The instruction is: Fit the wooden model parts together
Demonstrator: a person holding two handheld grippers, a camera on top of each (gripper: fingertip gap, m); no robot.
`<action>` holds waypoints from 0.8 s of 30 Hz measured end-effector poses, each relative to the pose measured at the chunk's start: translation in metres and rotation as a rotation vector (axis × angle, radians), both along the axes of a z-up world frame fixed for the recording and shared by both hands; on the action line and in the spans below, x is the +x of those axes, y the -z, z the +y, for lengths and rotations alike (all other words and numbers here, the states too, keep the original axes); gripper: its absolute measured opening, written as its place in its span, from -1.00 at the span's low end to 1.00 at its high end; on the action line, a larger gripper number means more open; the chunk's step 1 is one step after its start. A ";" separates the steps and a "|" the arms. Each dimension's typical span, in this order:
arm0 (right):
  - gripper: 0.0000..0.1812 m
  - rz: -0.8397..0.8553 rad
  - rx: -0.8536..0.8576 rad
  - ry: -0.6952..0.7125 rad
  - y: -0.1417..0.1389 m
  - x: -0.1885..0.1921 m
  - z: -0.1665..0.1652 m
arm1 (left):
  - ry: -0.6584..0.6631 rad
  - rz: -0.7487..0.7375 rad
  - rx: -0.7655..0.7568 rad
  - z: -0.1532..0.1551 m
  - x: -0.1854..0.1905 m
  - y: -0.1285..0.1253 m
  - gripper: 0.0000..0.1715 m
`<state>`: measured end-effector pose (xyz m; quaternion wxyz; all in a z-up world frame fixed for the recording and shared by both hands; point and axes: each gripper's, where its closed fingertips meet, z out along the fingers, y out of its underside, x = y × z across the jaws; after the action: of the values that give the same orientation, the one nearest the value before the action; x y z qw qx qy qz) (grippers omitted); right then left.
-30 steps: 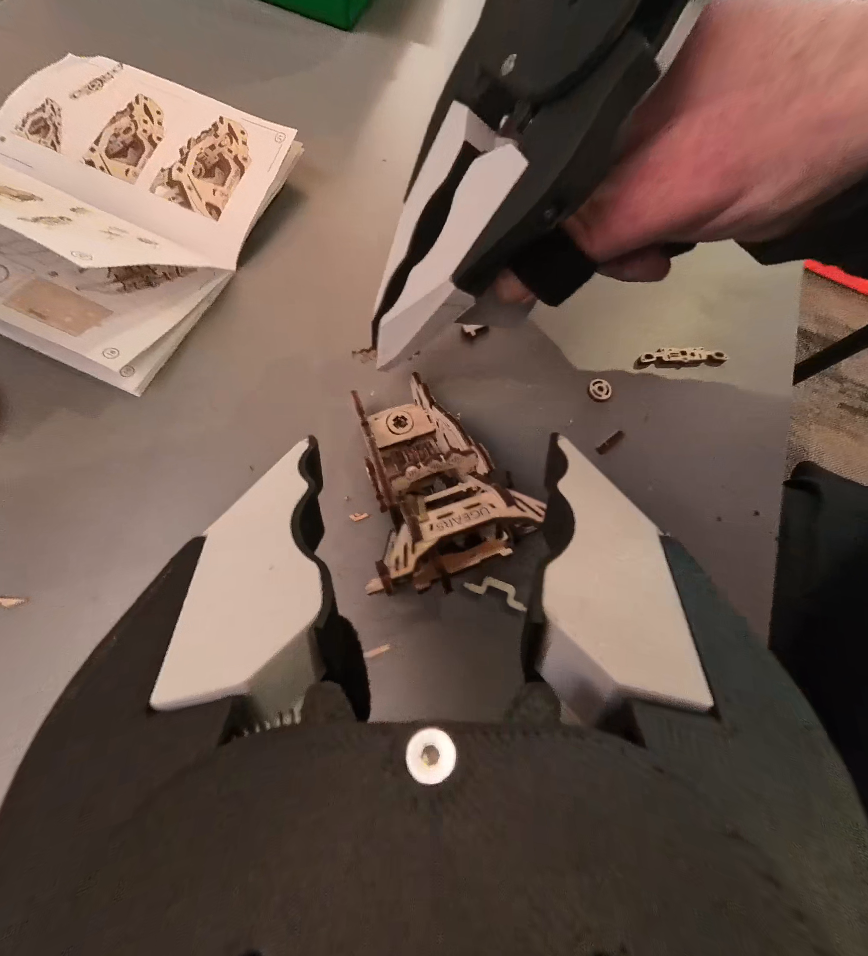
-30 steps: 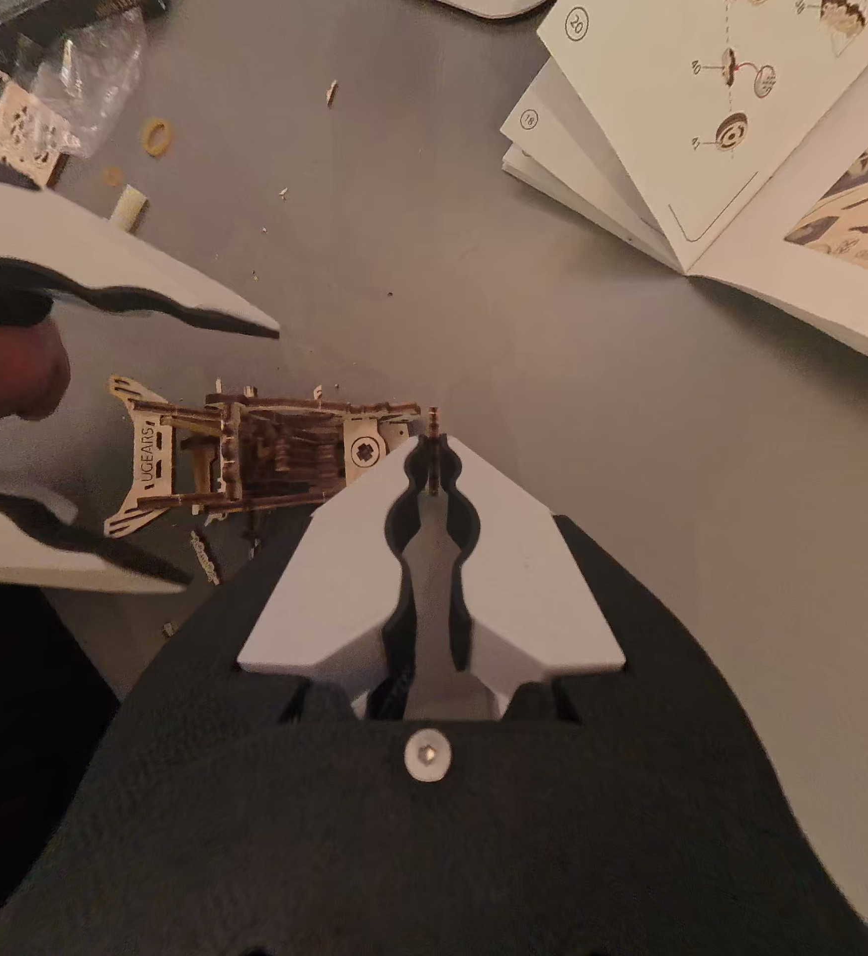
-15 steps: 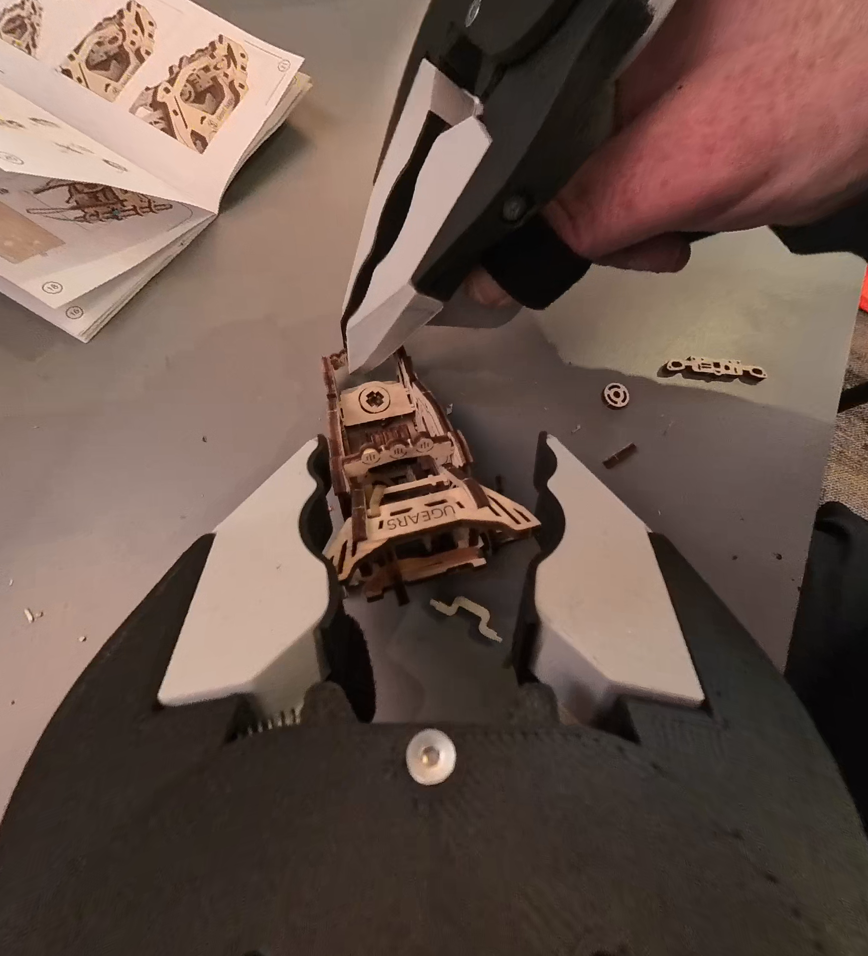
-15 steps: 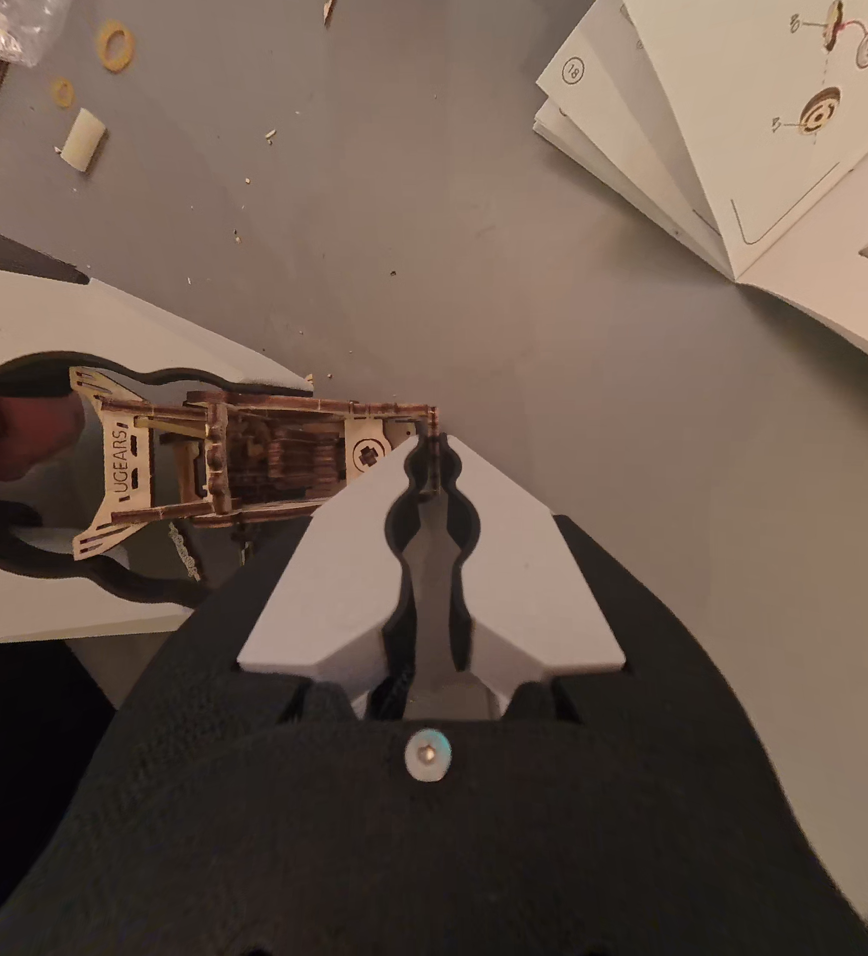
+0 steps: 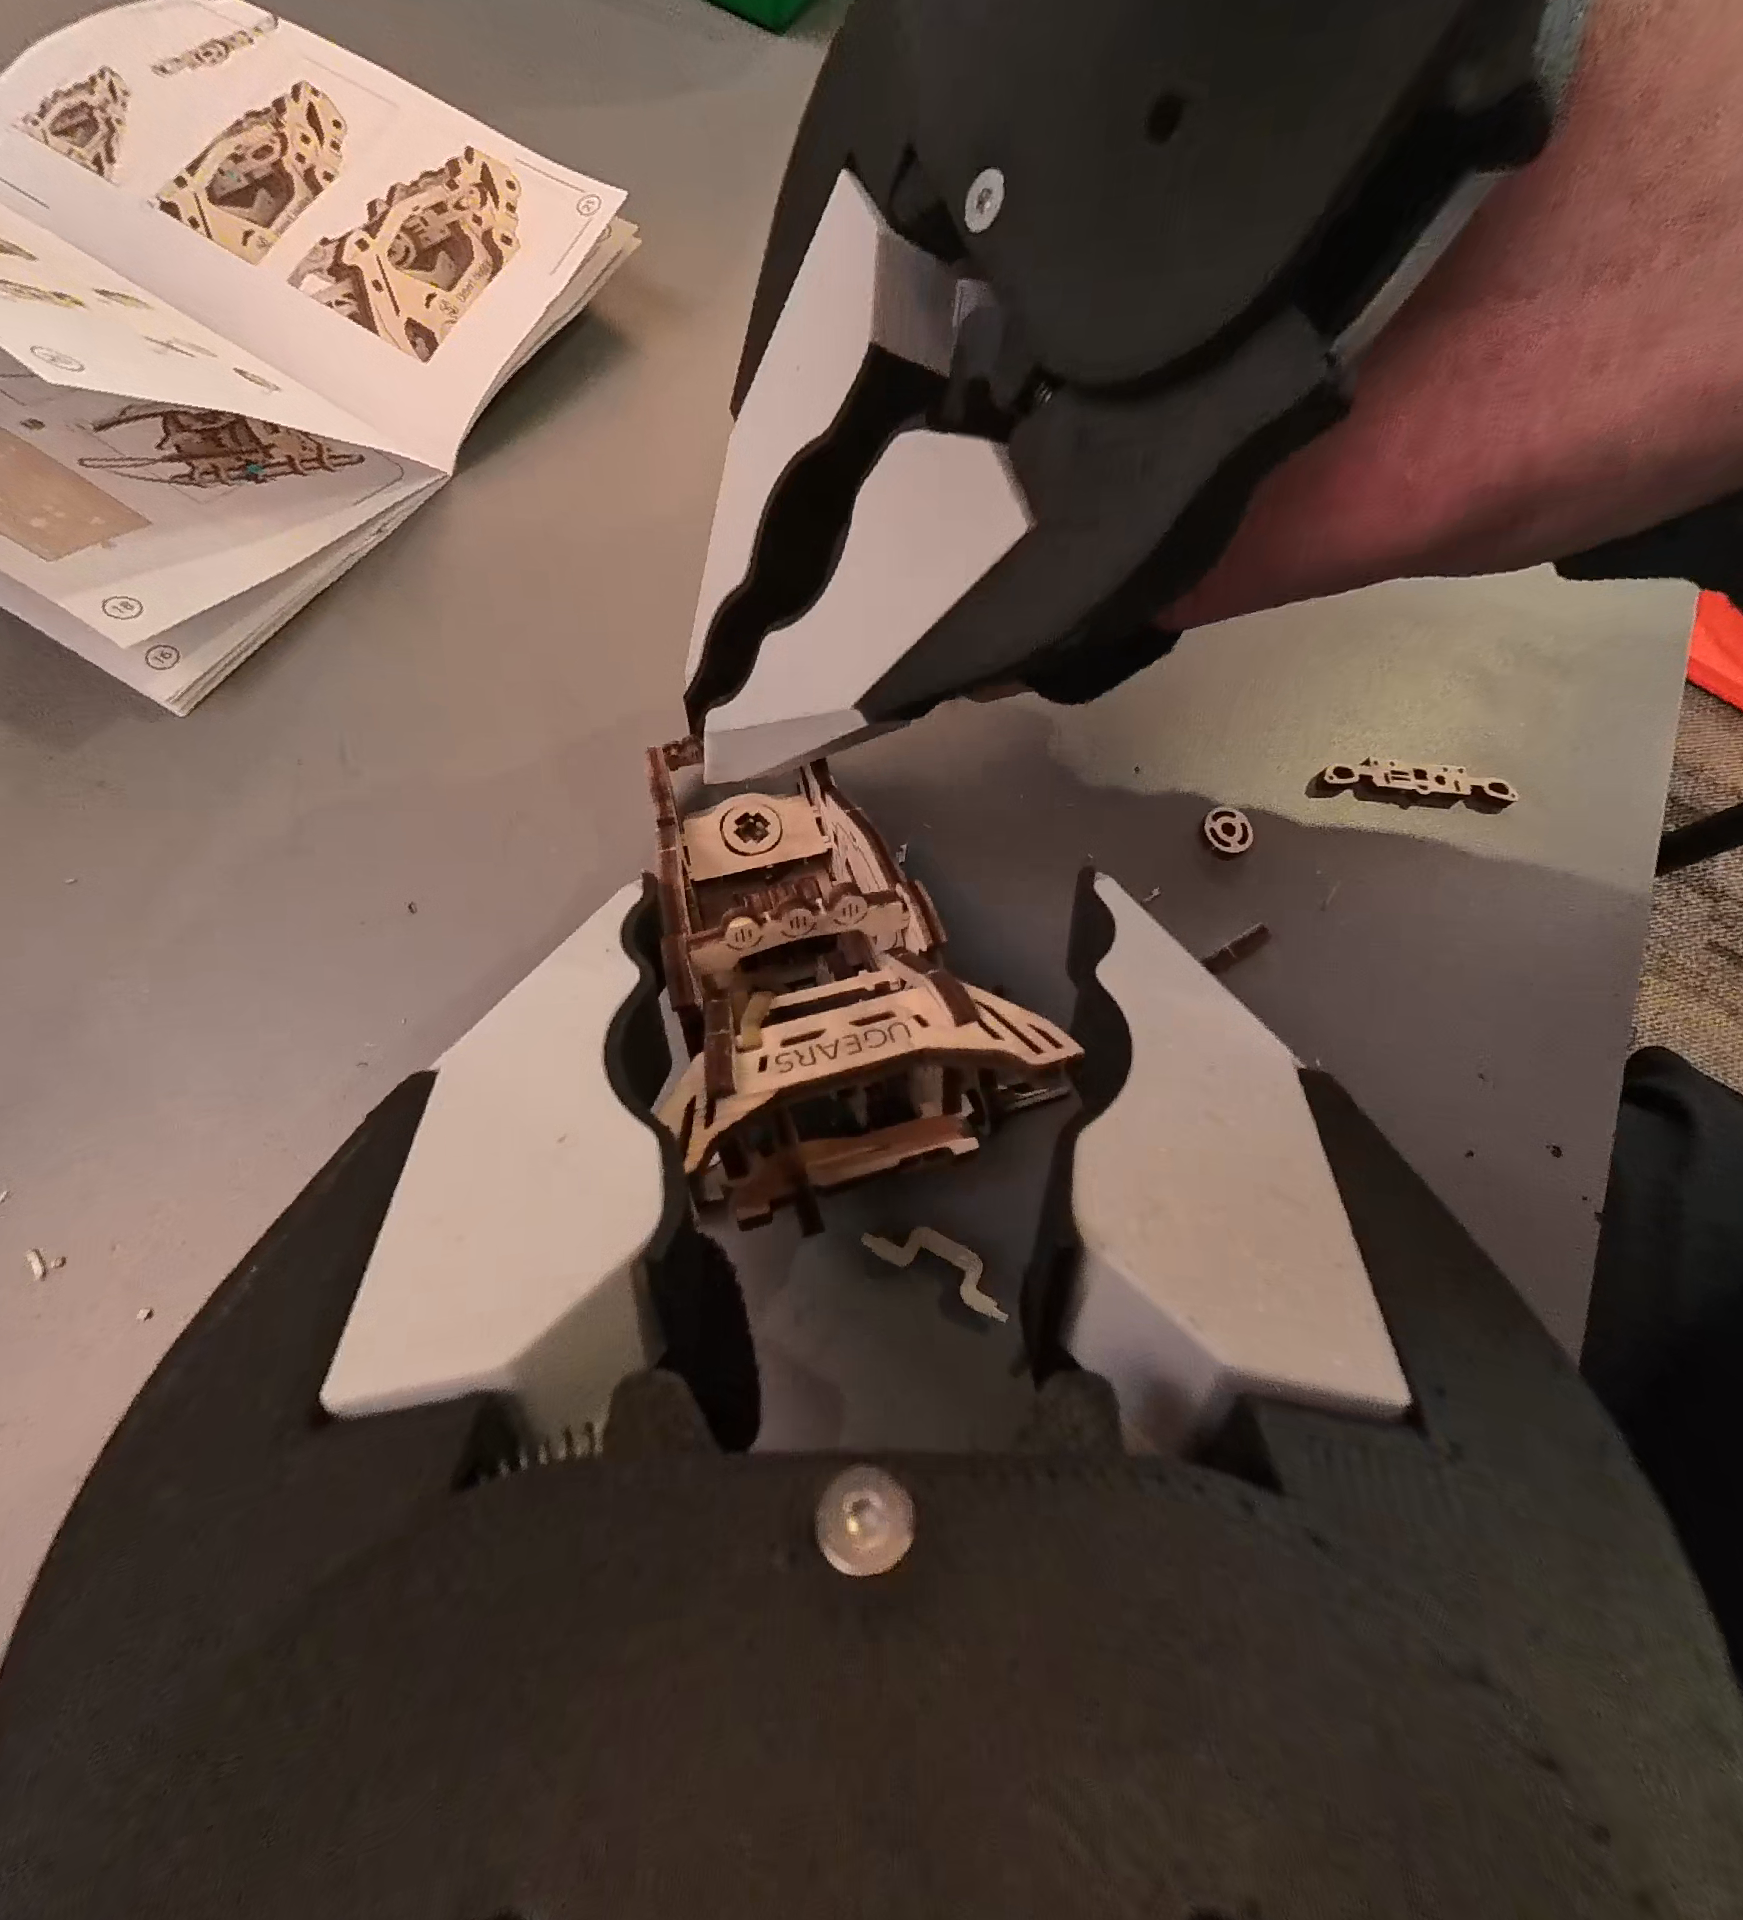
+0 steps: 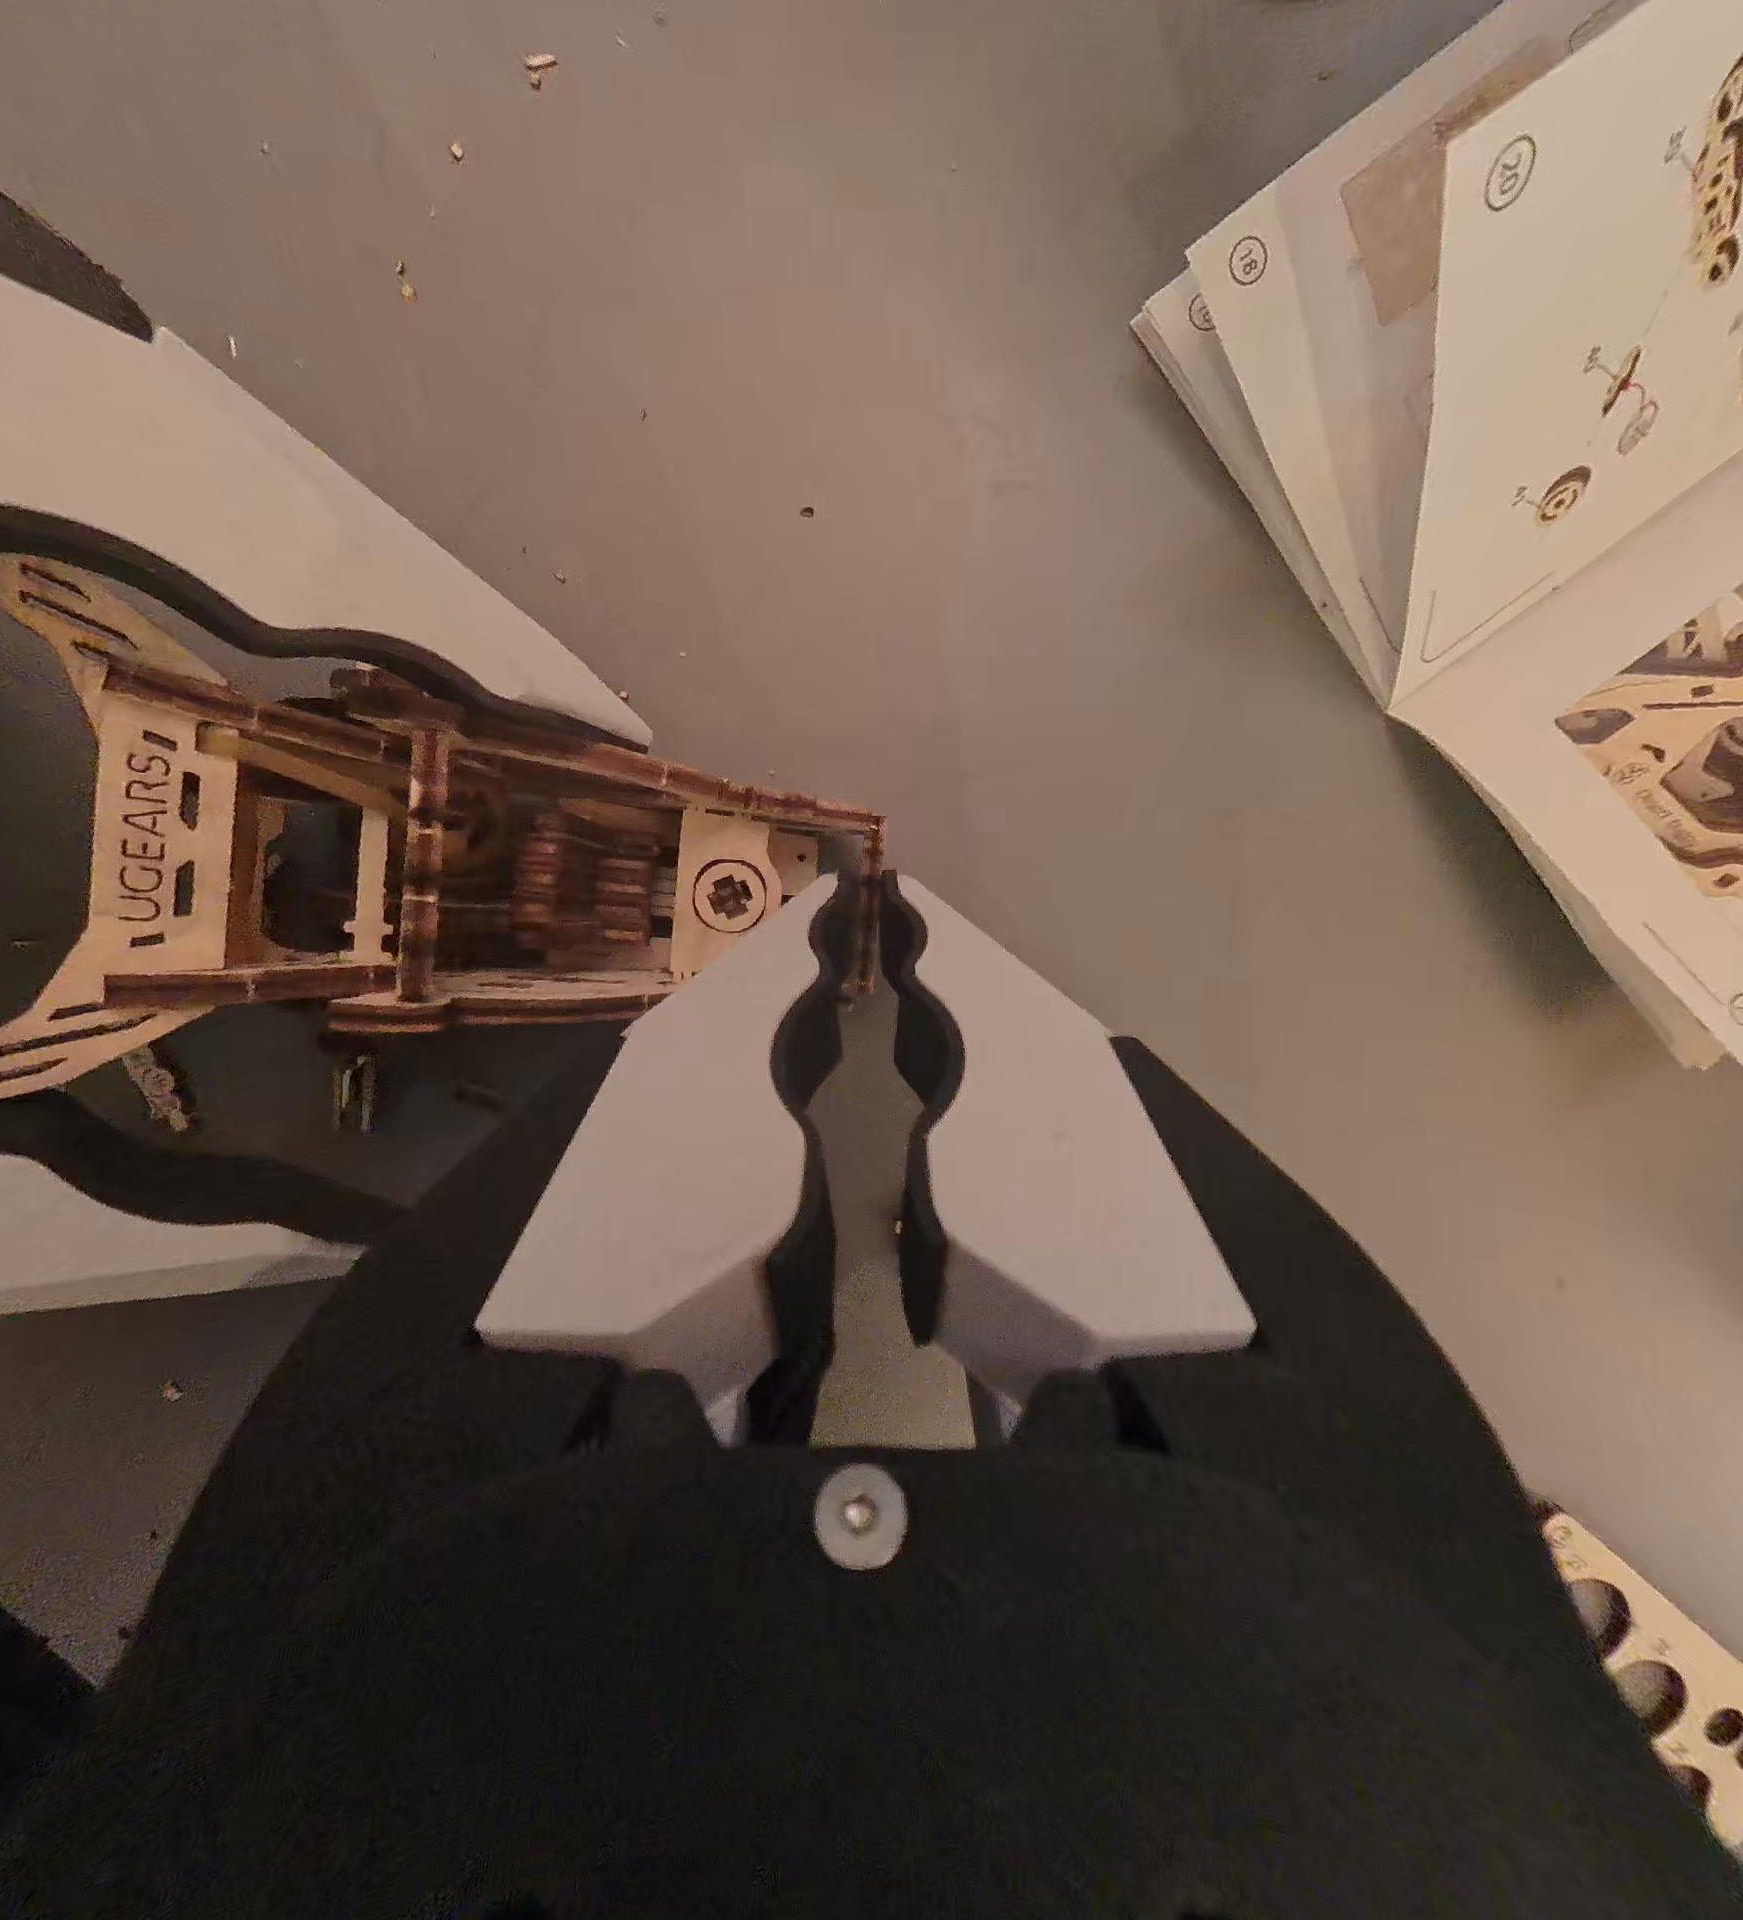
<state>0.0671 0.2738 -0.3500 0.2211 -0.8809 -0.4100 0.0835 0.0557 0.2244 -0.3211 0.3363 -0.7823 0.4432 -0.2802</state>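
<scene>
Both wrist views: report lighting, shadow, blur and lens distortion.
Left wrist view: brighter, cooler light; the right tongs and hand cast a hard-edged shadow across the grey table; the wooden model is sharp. Right wrist view: dimmer, warm-tinted, shadow pooling beside the model; the manual bows with wide-angle distortion. No motion blur in either.

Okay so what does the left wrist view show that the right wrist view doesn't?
Only the left wrist view shows the person's hand, a small wooden ring, a flat cut-out wooden strip and a pale zigzag piece. Only the right wrist view shows a punched wooden sheet at its lower right. Both show the wooden model, the open instruction booklet, the open left hand-held gripper and the right hand-held gripper pinching a thin wooden part.
</scene>
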 end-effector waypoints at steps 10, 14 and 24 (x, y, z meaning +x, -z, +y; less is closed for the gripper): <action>-0.98 -0.044 0.025 -0.056 0.000 0.001 0.000 | 0.000 -0.021 0.014 0.000 0.001 -0.001 -0.13; -0.98 -0.043 0.039 -0.080 0.000 0.000 -0.001 | 0.001 -0.031 0.017 0.001 0.001 -0.001 -0.13; -0.98 -0.005 0.021 -0.163 0.000 -0.005 -0.001 | -0.011 -0.079 0.041 0.003 0.000 -0.003 -0.12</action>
<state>0.0617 0.2726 -0.3504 0.2218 -0.8424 -0.4819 0.0950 0.0559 0.2271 -0.3182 0.3710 -0.7660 0.4309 -0.2999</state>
